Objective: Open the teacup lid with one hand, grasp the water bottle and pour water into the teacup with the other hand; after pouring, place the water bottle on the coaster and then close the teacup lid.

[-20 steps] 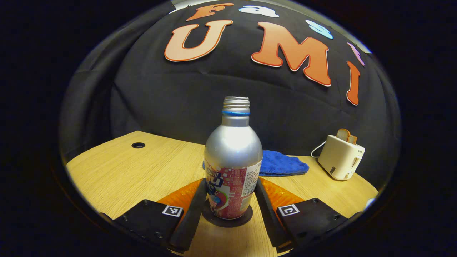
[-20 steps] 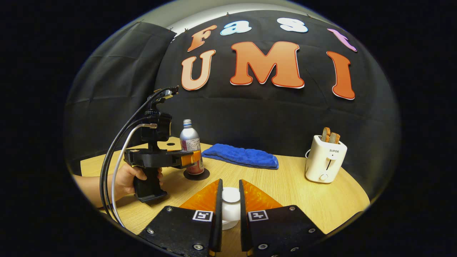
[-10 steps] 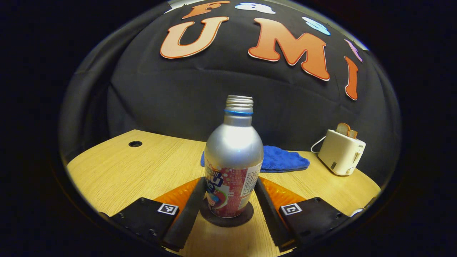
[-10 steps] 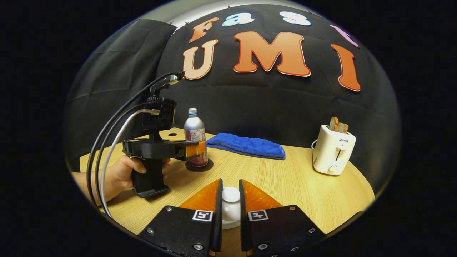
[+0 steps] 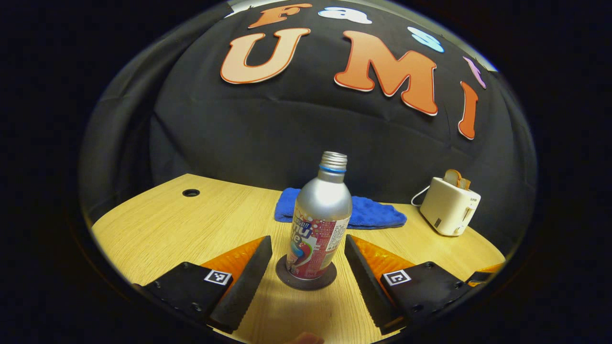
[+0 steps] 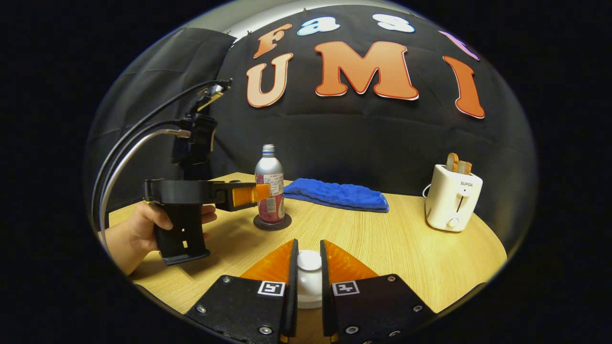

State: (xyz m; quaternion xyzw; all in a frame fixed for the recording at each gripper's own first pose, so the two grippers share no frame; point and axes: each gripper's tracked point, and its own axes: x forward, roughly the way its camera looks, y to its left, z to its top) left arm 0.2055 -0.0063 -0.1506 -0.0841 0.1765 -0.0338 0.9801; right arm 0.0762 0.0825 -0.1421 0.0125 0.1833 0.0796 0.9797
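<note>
Left gripper (image 5: 306, 267): I see jaws spread, clear of the water bottle (image 5: 318, 229).
Bottle: upright on coaster (image 5: 306, 283).
Right gripper (image 6: 309, 272): clamped on teacup lid (image 6: 309, 274).

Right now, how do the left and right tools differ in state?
The left tool is open, its fingers clear of the water bottle standing on the coaster; the right tool is shut on the teacup lid. The left carries nothing; the right grips its item. Both sit low over the wooden table.
</note>
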